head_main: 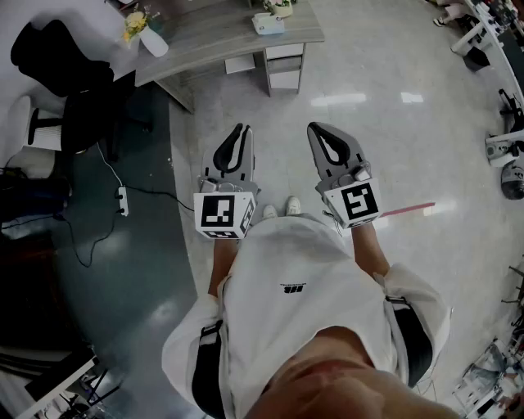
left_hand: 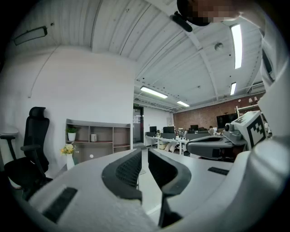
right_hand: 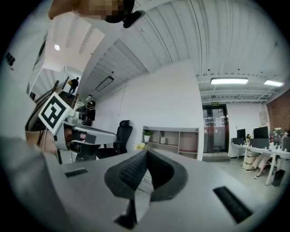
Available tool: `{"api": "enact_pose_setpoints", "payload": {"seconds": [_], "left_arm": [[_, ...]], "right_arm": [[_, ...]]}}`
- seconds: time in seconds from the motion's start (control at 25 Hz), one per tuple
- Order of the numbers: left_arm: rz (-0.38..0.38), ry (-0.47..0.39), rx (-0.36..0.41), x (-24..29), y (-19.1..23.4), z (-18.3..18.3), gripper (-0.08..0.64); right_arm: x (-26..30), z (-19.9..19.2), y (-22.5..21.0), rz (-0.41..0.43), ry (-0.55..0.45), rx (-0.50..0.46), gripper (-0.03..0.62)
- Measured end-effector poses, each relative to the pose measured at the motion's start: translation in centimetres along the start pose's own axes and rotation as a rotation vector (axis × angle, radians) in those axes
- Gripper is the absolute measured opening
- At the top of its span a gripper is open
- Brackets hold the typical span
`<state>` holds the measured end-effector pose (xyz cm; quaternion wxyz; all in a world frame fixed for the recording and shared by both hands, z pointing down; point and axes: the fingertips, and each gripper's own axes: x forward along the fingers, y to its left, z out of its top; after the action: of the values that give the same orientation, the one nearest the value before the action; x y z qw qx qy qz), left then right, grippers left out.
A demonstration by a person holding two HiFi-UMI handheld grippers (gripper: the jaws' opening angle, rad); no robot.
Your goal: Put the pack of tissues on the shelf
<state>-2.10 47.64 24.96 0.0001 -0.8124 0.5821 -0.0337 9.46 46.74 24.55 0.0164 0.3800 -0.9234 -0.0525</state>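
Observation:
The pack of tissues, a pale blue and white box, lies on the grey desk well ahead of me. My left gripper and right gripper are held side by side at waist height over the floor, far short of the desk. Both are shut and hold nothing; the left gripper shows only a thin slit between its pads, and the right gripper has its tips touching. An open grey shelf stands against the far white wall, also seen as the shelf in the right gripper view.
A white vase of yellow flowers stands on the desk's left end. A black office chair is at the left, with a power strip and cable on the dark floor. Desks and people fill the room beyond.

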Motion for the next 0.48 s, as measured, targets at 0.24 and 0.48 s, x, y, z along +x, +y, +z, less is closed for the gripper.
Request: {"api": "enact_pose_setpoints", "payload": {"seconds": [0.24, 0.48], "left_arm": [[0.026, -0.023, -0.004, 0.5, -0.1, 0.2, 0.032], [0.045, -0.017, 0.017, 1.8, 0.0, -0.1, 0.031]], "right_arm": [[-0.2, -0.9, -1.5, -0.032, 0.014, 0.037, 0.025], [0.5, -1.0, -2.6, -0.030, 0.002, 0.006, 0.026]]}}
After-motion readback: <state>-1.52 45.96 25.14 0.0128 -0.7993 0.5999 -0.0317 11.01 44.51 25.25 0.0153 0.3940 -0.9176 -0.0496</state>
